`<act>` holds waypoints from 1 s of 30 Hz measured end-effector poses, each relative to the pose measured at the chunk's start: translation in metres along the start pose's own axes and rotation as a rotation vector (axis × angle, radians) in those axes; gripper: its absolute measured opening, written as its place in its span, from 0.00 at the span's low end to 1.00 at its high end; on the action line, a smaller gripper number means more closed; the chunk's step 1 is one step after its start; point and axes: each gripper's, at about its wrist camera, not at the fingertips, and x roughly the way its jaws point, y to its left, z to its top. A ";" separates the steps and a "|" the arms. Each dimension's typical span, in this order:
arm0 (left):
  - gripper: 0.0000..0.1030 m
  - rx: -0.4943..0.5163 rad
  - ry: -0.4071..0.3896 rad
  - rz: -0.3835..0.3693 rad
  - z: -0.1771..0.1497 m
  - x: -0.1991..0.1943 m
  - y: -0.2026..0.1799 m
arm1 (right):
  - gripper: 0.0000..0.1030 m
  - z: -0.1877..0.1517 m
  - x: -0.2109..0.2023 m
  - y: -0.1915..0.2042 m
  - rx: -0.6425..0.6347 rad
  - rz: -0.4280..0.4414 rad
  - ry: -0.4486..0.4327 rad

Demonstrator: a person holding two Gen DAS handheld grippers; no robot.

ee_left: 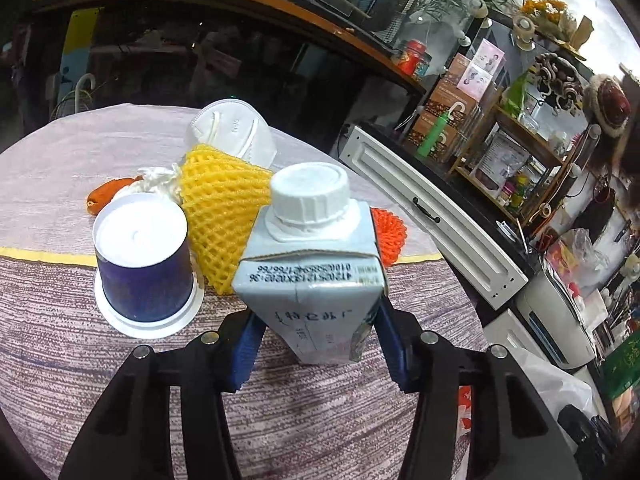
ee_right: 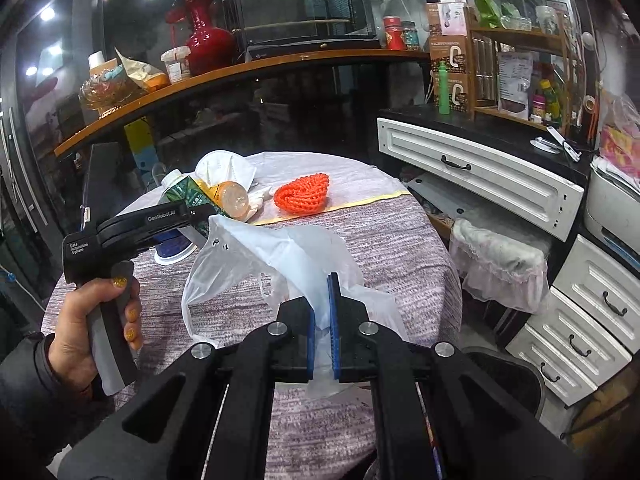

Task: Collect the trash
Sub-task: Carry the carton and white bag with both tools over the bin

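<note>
Woven tablecloth (ee_left: 60, 360); left jaws (ee_left: 316, 328) around boxy carton (ee_left: 310, 280), right jaws (ee_right: 325, 320) pinching filmy bag (ee_right: 280, 256).

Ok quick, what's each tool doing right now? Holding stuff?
Left tool: closed on the carton, lifted and tilted.
Right tool: closed on the plastic bag.

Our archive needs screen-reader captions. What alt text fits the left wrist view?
The left tool grips a grey carton with a white screw cap, upright above a round cloth-covered table. Behind it sit an upturned blue cup, yellow foam netting, an orange net and a white face mask.
</note>
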 end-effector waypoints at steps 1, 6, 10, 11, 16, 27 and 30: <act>0.49 0.014 -0.006 0.003 -0.001 -0.003 -0.003 | 0.06 -0.002 -0.004 -0.002 0.003 -0.002 -0.002; 0.49 0.065 -0.034 -0.042 -0.013 -0.028 -0.018 | 0.06 -0.014 -0.029 -0.015 0.025 -0.024 -0.023; 0.49 0.111 -0.056 -0.094 -0.025 -0.054 -0.036 | 0.06 -0.026 -0.051 -0.030 0.050 -0.047 -0.034; 0.49 0.120 -0.060 -0.106 -0.029 -0.058 -0.042 | 0.06 -0.029 -0.055 -0.033 0.055 -0.053 -0.035; 0.49 0.169 -0.061 -0.203 -0.053 -0.082 -0.074 | 0.06 -0.049 -0.083 -0.058 0.096 -0.103 -0.032; 0.49 0.291 -0.005 -0.409 -0.105 -0.096 -0.161 | 0.06 -0.100 -0.119 -0.117 0.186 -0.277 0.023; 0.49 0.335 0.019 -0.440 -0.121 -0.092 -0.182 | 0.06 -0.112 -0.114 -0.131 0.218 -0.286 0.051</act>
